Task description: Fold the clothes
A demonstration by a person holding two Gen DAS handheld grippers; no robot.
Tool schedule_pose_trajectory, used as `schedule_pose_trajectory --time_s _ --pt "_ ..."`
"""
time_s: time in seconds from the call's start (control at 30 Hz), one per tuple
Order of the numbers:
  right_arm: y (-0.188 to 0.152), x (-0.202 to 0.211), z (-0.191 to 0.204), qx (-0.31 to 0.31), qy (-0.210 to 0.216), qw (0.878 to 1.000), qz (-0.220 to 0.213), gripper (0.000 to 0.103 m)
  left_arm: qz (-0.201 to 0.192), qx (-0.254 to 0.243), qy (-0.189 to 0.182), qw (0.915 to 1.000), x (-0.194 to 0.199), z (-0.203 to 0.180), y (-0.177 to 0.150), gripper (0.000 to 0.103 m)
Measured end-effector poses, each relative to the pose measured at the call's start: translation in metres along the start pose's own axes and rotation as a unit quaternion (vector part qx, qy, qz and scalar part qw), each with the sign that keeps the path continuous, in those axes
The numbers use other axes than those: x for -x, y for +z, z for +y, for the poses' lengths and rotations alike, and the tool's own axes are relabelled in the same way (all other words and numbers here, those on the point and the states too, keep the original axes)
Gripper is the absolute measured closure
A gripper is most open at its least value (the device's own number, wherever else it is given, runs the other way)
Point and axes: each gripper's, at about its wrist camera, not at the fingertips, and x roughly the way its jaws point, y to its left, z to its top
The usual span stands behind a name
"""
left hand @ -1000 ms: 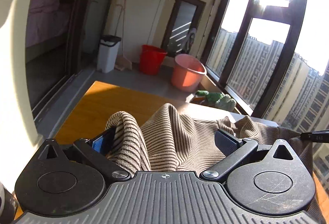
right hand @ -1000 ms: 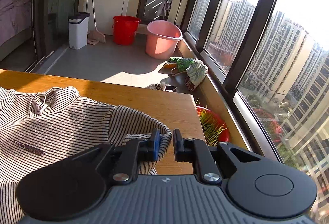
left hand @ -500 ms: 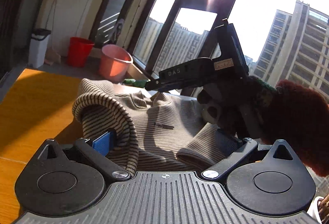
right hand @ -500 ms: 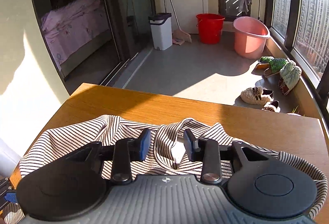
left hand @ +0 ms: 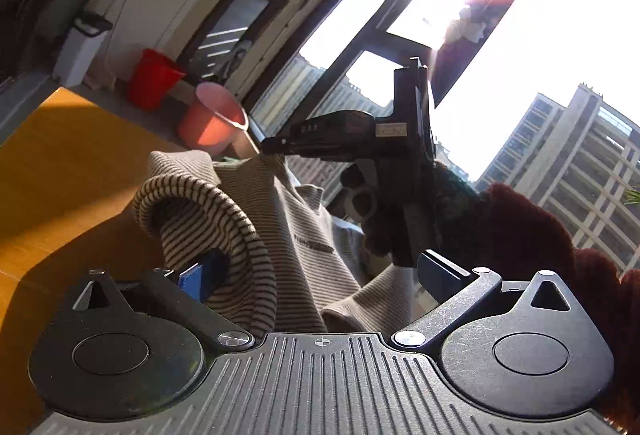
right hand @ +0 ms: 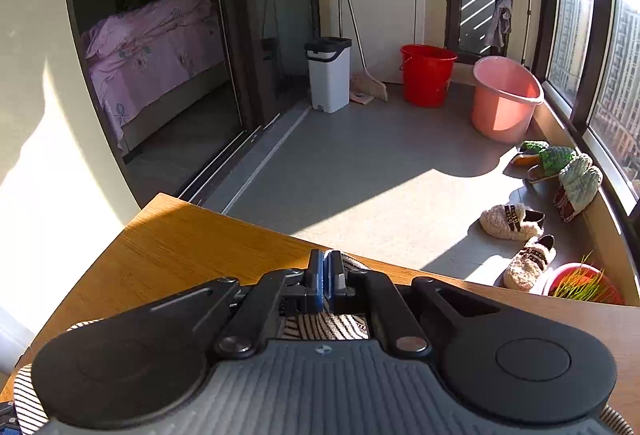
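A beige shirt with thin dark stripes [left hand: 296,227] lies bunched on the wooden table [left hand: 60,163]. My left gripper [left hand: 320,269] stands wide open, low over the table. A rolled fold of the shirt drapes over its left finger's blue pad [left hand: 200,275]. In the left wrist view my right gripper [left hand: 276,146], held by a dark-gloved hand [left hand: 400,219], meets the shirt's raised far edge. In the right wrist view the right gripper [right hand: 325,267] has its pads together, with striped cloth [right hand: 324,327] showing under and just past the tips. It appears to be pinching that edge.
The table's far edge [right hand: 240,223] runs just beyond the right gripper. On the floor behind it stand a pink tub [right hand: 504,99], a red bucket [right hand: 426,75] and a white bin [right hand: 328,75]. Several slippers [right hand: 508,223] and a potted plant [right hand: 580,283] line the window side.
The right gripper's jaws have gone from parted to shut, and it has swung left over the shirt. The left wrist view has tilted, and the fold still lies over the left finger.
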Motion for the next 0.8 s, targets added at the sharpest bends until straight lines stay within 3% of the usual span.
schedule_pose_trajectory --time_s 0.1,0.2,0.3,0.4,0.53,0.6,0.63,0.7,0.8 --pt "-0.002 -0.014 -0.006 0.012 -0.035 0.999 0.019 0.100 -0.026 0.002 0.040 0.9989 0.005 0.005 0.003 0.000" --pt "-0.007 0.010 -0.021 0.000 -0.045 0.999 -0.017 0.099 -0.054 0.006 0.082 0.9951 0.011 0.011 0.006 0.000" --pt "-0.022 0.042 -0.032 0.020 -0.058 0.997 -0.038 0.099 -0.068 0.027 0.094 0.9929 0.015 0.018 0.011 0.000" --pt "-0.047 0.055 -0.034 0.034 -0.041 0.999 -0.009 0.099 -0.088 0.039 0.103 0.9900 0.020 0.021 0.016 0.000" --pt "-0.078 0.042 -0.032 0.040 -0.027 0.998 0.037 0.099 -0.105 0.040 0.126 0.9856 0.021 0.022 0.022 0.000" --pt "-0.087 0.032 -0.038 0.037 -0.044 0.998 0.040 0.096 -0.107 0.035 0.146 0.9828 0.020 0.023 0.022 0.000" --pt "-0.087 0.030 -0.043 0.035 -0.066 0.996 0.038 0.089 -0.110 0.034 0.158 0.9806 0.021 0.023 0.024 0.000" --pt "-0.085 0.032 -0.053 0.031 -0.122 0.992 0.032 0.088 -0.115 0.029 0.175 0.9773 0.025 0.023 0.027 0.000" --pt "-0.091 0.068 -0.061 0.018 -0.125 0.992 -0.005 0.084 -0.122 0.019 0.187 0.9745 0.037 0.019 0.034 0.000"
